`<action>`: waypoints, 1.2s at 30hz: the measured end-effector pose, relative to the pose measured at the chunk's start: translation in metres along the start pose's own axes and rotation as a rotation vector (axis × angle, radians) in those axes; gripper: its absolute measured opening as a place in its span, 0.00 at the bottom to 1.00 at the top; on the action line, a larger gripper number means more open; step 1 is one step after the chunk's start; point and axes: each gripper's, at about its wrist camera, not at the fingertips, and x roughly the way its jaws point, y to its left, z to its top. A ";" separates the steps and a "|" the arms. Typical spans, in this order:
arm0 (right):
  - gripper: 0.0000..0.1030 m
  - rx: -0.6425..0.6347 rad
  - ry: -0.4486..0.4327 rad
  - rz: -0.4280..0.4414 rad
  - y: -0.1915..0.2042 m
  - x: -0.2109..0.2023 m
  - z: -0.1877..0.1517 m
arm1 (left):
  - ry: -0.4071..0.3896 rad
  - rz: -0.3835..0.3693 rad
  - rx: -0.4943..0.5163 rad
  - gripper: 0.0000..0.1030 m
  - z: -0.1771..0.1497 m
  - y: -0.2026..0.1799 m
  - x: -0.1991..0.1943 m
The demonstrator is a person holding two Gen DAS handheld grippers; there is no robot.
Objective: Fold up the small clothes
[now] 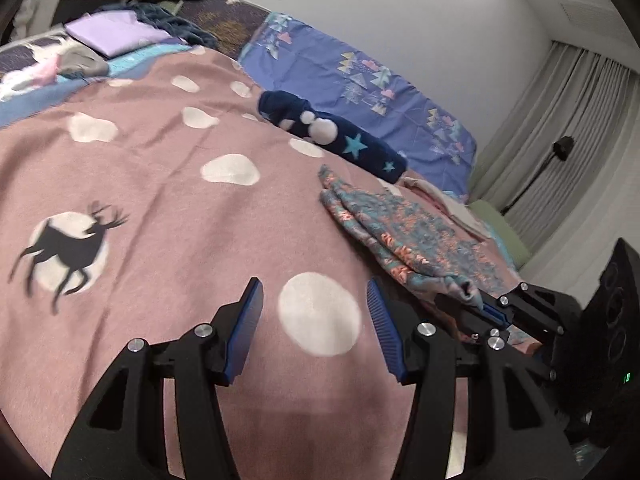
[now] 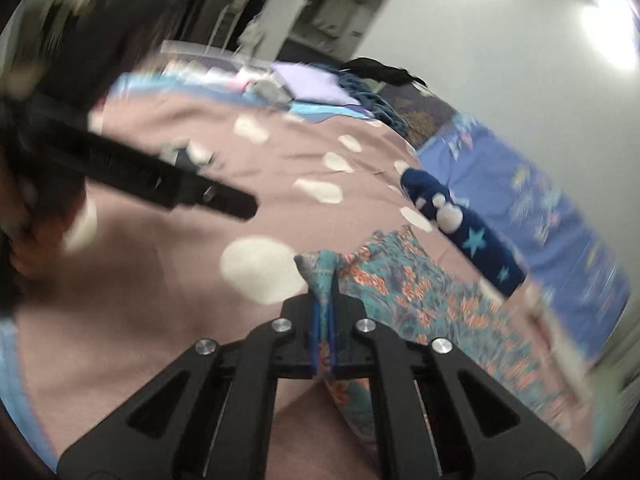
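Two claws work over a bed spread with a dusty pink blanket (image 1: 168, 184) dotted with white blobs and printed with a dark stag against a pale disc. The left claw (image 1: 316, 312) hangs just above the blanket with its blue-padded jaws standing partway apart; nothing lies between them but a white spot of the blanket below.

To its right, the right claw (image 2: 326, 304) has its jaws pressed together on a near corner of the floral garment (image 2: 432, 292), a small piece in teal with orange flowers. The pinched corner pokes up past the fingertips as a little peak. From the left wrist view the same claw (image 1: 490, 312) shows at the right edge, gripping the cloth's near end. The rest of the garment (image 1: 404, 236) lies rumpled on the blanket, running away to the far right.

Just beyond it, farther still, lies a navy sock-like piece (image 1: 332, 136) with pale blue stars and white pompoms, near the blanket's far edge. Past that, a blue sheet (image 1: 360, 76) with small triangle patterns covers the bed up to the wall. At the far left end sits a folded lilac cloth (image 1: 116, 34) among other heaped fabrics.

The right wrist view is blurred.
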 end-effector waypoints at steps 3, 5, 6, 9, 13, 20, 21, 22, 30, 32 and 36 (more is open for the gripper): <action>0.03 0.071 0.006 0.025 -0.013 -0.001 0.002 | 0.059 -0.115 -0.054 0.53 0.022 0.001 0.029; 0.03 0.072 0.006 0.027 -0.010 -0.002 0.003 | 0.130 -0.201 -0.107 0.54 0.037 0.001 0.059; 0.03 0.063 0.009 0.027 -0.007 -0.002 0.002 | 0.159 -0.228 -0.134 0.56 0.041 0.001 0.073; 0.03 0.029 0.024 0.021 0.006 -0.001 -0.002 | 0.258 -0.307 -0.221 0.61 0.056 0.000 0.123; 0.03 0.009 0.031 0.013 0.018 0.000 -0.002 | 0.255 -0.234 -0.228 0.04 0.071 -0.006 0.168; 0.03 -0.053 0.059 0.010 0.040 0.008 -0.008 | 0.165 -0.154 -0.092 0.05 0.081 -0.024 0.170; 0.03 -0.046 0.072 0.015 0.038 0.010 -0.010 | 0.190 -0.132 -0.099 0.05 0.075 -0.018 0.176; 0.03 -0.042 0.081 0.020 0.037 0.010 -0.012 | 0.202 -0.126 -0.110 0.06 0.071 -0.013 0.179; 0.29 -0.146 0.115 -0.075 0.044 0.007 -0.028 | 0.200 -0.193 -0.166 0.52 0.077 0.003 0.172; 0.30 -0.166 0.150 -0.087 0.048 0.018 -0.030 | 0.215 -0.174 -0.116 0.52 0.076 -0.006 0.182; 0.48 -0.226 0.175 -0.152 0.057 0.043 -0.027 | 0.222 -0.192 -0.109 0.48 0.084 -0.007 0.198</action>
